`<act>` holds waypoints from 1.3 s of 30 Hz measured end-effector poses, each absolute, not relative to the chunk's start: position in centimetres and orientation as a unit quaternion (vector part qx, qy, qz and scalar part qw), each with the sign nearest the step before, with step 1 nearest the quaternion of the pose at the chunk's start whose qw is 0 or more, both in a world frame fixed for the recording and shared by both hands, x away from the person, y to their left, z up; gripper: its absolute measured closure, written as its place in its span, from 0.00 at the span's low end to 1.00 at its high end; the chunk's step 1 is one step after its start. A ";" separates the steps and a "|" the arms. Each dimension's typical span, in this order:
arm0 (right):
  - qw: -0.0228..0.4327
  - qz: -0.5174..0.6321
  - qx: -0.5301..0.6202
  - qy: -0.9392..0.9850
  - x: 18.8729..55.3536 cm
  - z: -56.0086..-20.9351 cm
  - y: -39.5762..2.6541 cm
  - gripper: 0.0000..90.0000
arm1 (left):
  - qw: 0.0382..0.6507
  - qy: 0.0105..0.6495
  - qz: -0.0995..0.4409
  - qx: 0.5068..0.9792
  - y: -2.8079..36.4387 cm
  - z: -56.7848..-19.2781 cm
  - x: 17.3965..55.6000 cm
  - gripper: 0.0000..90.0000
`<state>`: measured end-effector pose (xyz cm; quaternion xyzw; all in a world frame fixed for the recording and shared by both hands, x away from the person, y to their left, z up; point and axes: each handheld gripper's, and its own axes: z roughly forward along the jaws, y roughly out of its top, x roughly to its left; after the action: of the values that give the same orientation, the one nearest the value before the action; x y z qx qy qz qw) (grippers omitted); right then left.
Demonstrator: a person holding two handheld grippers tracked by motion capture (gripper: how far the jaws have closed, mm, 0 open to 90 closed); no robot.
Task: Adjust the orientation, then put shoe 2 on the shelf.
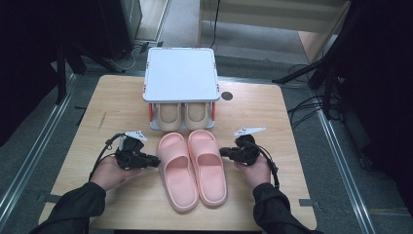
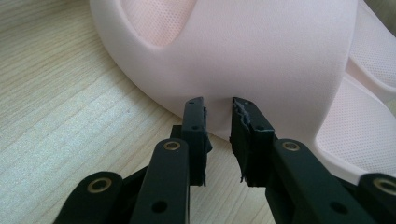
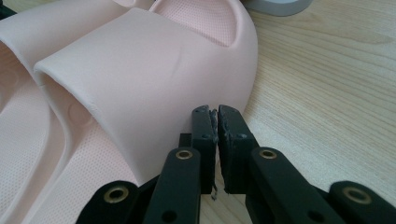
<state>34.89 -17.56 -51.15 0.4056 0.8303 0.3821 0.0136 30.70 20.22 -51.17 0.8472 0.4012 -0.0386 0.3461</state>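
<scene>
Two pink slippers sit side by side at centre of the high view, lower half of the wooden table (image 1: 117,112). Left slipper (image 1: 176,170) and right slipper (image 1: 208,165) touch along their inner edges. Long axes run nearly top–bottom in frame, toes toward the top, heels toward the bottom edge, the pair fanned slightly at the heels. Just above the toes stands a small white-topped shoe rack (image 1: 180,74) with a beige pair (image 1: 182,115) on its lower shelf.

Left gripper (image 1: 155,161) comes in from the left, level, tips at the outer side of the left slipper's strap. In the left gripper view its jaws stand narrowly apart, nothing between them, tips right at or just short of the strap wall — cannot tell if touching.

Right gripper (image 1: 223,152) mirrors it from the right. In the right gripper view the jaws are pressed together, empty, tips against or just shy of the right slipper's strap base.

Likely step: squaring or nudging the pair toward the rack. To do it well, keep both grippers low and level, push on the thick sidewall and not the soft strap top, and press evenly from both sides so the toes stay aimed at the rack. Uneven pressure would probably swing a heel out.
</scene>
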 end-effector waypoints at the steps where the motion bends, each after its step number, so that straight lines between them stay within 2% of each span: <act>1: 0.017 0.381 0.407 0.830 34.9 -51.1 -17.6 0.93 | 0.349 0.407 -0.040 0.843 20.4 -51.1 30.7 0.81; 14: 0.048 0.429 0.379 0.818 33.5 -48.6 -17.6 0.80 | 0.374 0.412 -0.025 0.830 21.4 -49.7 30.5 0.72; 23: 0.038 0.450 0.364 0.815 31.6 -47.5 -17.0 0.77 | 0.376 0.417 -0.023 0.827 21.9 -49.3 30.6 0.67; 26: 0.032 0.455 0.361 0.814 30.9 -47.4 -16.7 0.77 | 0.367 0.421 -0.030 0.829 22.1 -49.2 30.7 0.61; 39: 0.021 0.458 0.342 0.821 28.4 -48.2 -14.5 0.74 | 0.373 0.427 -0.018 0.823 23.1 -48.7 31.1 0.59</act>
<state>28.40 -14.48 -48.21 0.3415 0.8207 0.4576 0.0208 31.14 23.06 -48.66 0.8234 0.4272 -0.0182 0.3731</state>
